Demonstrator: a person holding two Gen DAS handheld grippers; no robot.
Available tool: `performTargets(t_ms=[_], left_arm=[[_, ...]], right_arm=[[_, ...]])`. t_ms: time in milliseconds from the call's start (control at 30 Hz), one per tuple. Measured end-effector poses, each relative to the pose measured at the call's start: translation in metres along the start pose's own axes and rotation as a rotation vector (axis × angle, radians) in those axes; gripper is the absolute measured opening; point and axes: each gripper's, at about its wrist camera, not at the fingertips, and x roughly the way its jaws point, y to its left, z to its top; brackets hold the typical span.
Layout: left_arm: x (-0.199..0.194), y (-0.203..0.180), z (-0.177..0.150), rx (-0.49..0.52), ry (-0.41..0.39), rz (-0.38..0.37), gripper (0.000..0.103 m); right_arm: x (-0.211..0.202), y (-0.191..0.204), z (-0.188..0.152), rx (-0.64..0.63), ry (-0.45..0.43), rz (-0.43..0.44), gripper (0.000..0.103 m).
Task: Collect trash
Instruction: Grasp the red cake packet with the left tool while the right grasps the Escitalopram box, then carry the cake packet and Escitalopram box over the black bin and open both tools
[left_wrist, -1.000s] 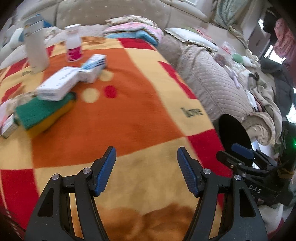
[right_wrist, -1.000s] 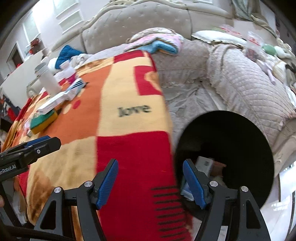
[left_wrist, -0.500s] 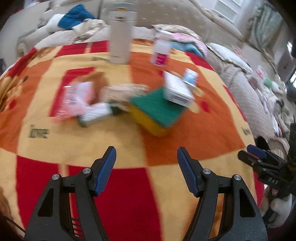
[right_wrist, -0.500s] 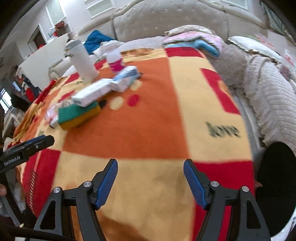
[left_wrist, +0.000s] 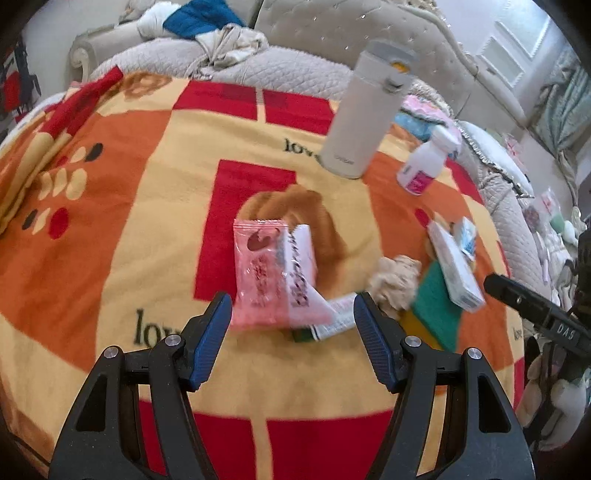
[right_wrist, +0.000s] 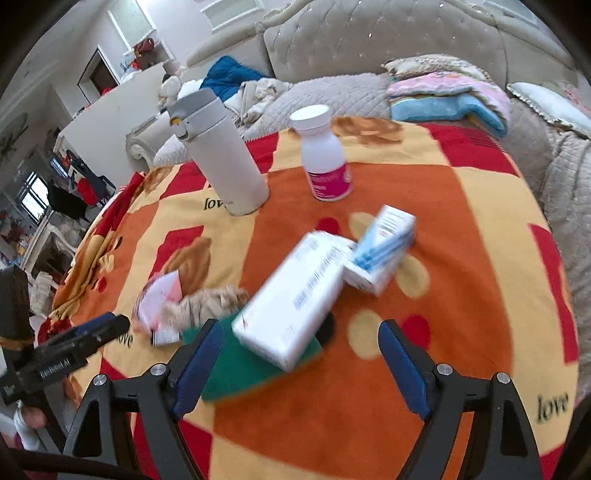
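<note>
A pink snack wrapper (left_wrist: 260, 273) and a white-pink wrapper (left_wrist: 301, 273) lie on the blanket just ahead of my open, empty left gripper (left_wrist: 291, 325). A crumpled tan paper (left_wrist: 395, 282) and a small tube (left_wrist: 334, 325) lie to their right. My right gripper (right_wrist: 299, 360) is open and empty, just short of a long white box (right_wrist: 291, 299) that rests on a green-yellow sponge (right_wrist: 240, 373). A smaller white-blue box (right_wrist: 380, 251) lies behind it. The crumpled paper also shows in the right wrist view (right_wrist: 207, 306).
A white thermos (right_wrist: 221, 155) and a white bottle with a pink label (right_wrist: 325, 162) stand at the back of the orange-red-yellow blanket (left_wrist: 110, 206). Quilted sofas surround it, with folded towels (right_wrist: 447, 96) behind.
Both grippers have swung left from the black bin at the blanket's right edge and moved in over the clutter. Both stayed open.
</note>
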Motion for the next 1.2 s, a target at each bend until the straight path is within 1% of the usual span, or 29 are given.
performTargets(t_ms=[67,167,200,233,267,300,333,367,400,467,600,767,933,1200], left_arm=[[0.011,0.006,0.006,-0.017,0.015,-0.001,0.068],[0.024,0.011,0.011,-0.037,0.027,-0.004,0.068],[0.027,0.011,0.011,-0.038,0.031,-0.006,0.068],[0.031,0.011,0.011,-0.037,0.039,-0.012,0.067],[0.034,0.012,0.011,-0.036,0.044,-0.017,0.067],[0.036,0.012,0.011,-0.038,0.048,-0.020,0.066],[0.038,0.014,0.010,-0.044,0.052,-0.026,0.062],[0.039,0.016,0.010,-0.048,0.053,-0.036,0.049],[0.039,0.018,0.009,-0.049,0.054,-0.043,0.042],[0.035,0.021,0.008,-0.052,0.047,-0.041,0.035],[0.013,0.023,0.001,-0.054,0.024,-0.062,0.030],[-0.018,0.011,-0.010,-0.038,-0.013,-0.073,0.029],[-0.043,-0.019,-0.031,0.014,-0.043,-0.082,0.029],[-0.054,-0.077,-0.066,0.123,-0.065,-0.076,0.029]], right_arm=[[0.012,0.002,0.010,0.008,0.016,-0.007,0.084],[0.035,-0.002,0.020,0.021,0.067,-0.044,0.084],[0.040,-0.003,0.022,0.027,0.080,-0.037,0.084],[0.047,-0.006,0.022,0.039,0.094,-0.022,0.081],[0.051,-0.008,0.022,0.051,0.100,-0.009,0.071],[0.053,-0.010,0.021,0.055,0.101,0.005,0.064],[0.054,-0.009,0.020,0.051,0.102,0.011,0.059],[0.054,-0.008,0.018,0.038,0.098,0.012,0.058],[0.051,-0.007,0.016,0.023,0.087,0.015,0.058],[0.045,-0.005,0.013,0.003,0.080,0.027,0.052],[0.019,-0.002,0.003,-0.026,0.044,0.067,0.052],[-0.016,0.004,-0.018,-0.062,0.002,0.095,0.052],[-0.042,0.001,-0.046,-0.072,-0.020,0.099,0.052],[-0.067,-0.024,-0.087,-0.036,-0.036,0.065,0.052]])
